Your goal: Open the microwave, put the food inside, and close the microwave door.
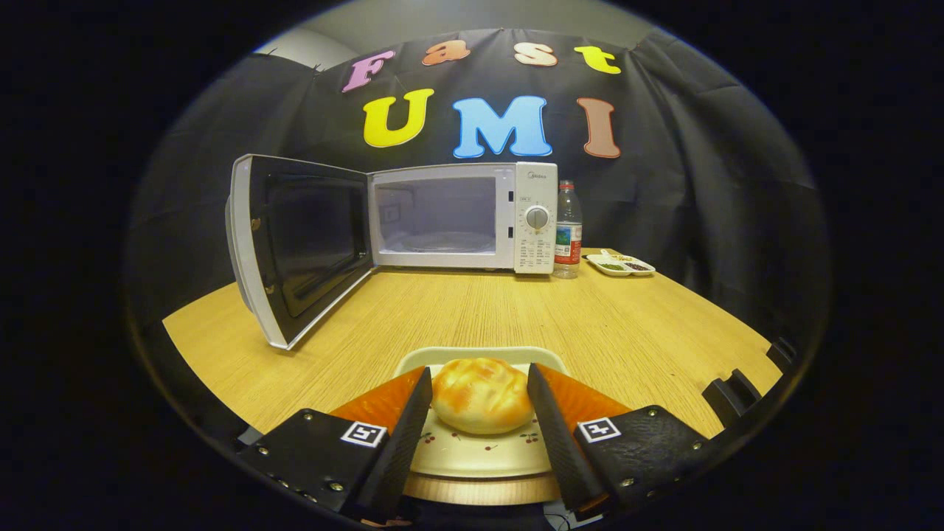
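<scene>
jaws stand open either side of the bun on its plate.

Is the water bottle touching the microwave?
Cannot tell. The gripper view shows the water bottle right beside the microwave, its edge meeting the panel; no clear gap or contact.

One microwave, one bun, two plates, one bottle.
</scene>
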`<state>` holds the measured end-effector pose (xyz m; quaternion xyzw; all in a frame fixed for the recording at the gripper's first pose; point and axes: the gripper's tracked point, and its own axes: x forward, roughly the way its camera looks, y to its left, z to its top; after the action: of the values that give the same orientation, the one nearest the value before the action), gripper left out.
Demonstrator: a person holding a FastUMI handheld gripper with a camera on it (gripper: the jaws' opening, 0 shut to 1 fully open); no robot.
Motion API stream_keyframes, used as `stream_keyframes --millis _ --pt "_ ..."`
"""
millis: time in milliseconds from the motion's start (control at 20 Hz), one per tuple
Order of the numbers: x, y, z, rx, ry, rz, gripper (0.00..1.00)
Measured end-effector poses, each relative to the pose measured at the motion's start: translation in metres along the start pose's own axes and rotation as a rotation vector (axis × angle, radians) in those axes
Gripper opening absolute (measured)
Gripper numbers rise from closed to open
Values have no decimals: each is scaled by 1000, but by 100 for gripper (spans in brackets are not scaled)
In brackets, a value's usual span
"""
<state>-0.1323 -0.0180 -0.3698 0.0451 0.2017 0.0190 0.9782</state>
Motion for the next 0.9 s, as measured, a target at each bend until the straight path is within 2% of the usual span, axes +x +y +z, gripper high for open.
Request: stream_keyframes --millis 250,400,500,550,600,700,800,900 --pt "1 2 0 35 7 47 80" --pt "9 -4 -8 24 32 31 80" --pt "12 -3 -10 -20 31 27 75" --pt "11 -3 -10 -31 28 25 66" --pt "11 -4 -8 -48 19 25 66" --pt "11 -5 -7 -57 5 16 50" --pt "12 -4 -5 -72 -6 22 50" --pt "10 -8 4 -36 -17 22 31"
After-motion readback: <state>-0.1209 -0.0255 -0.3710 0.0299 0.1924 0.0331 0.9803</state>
